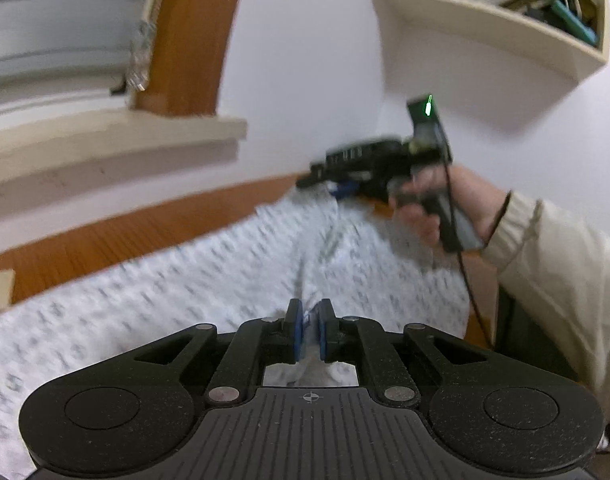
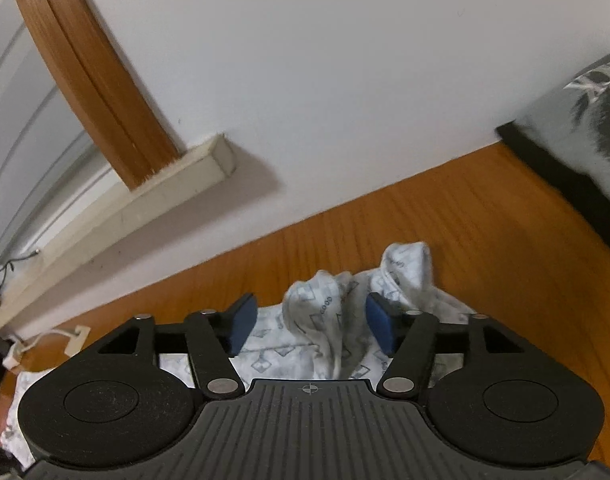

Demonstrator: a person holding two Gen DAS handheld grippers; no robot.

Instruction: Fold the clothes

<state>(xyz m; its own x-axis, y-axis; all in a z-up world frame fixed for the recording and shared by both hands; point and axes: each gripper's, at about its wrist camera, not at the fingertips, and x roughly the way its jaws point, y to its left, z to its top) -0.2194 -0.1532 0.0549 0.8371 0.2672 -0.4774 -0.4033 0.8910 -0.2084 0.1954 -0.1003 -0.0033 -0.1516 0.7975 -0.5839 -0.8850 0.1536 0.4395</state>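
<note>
A white garment [image 1: 185, 300] with a small grey print lies spread over the wooden table [image 1: 125, 232]. My left gripper [image 1: 309, 320] is shut on a thin fold of it, pinched between the blue pads. At the cloth's far edge a hand [image 1: 445, 208] in a beige sleeve holds my right gripper [image 1: 337, 184], which looks blurred there. In the right wrist view the right gripper [image 2: 309, 306] stands open. A bunched ridge of the garment [image 2: 317, 320] rises between its blue pads [image 2: 379, 322] without being pressed. Bare table [image 2: 465, 220] lies beyond the cloth.
A white wall with a window sill [image 1: 105, 148] backs the table. A shelf of books [image 1: 505, 12] hangs at the upper right. A grey printed fabric on a dark base [image 2: 585, 120] sits at the table's right end. White cable plugs [image 2: 73, 336] lie at the left.
</note>
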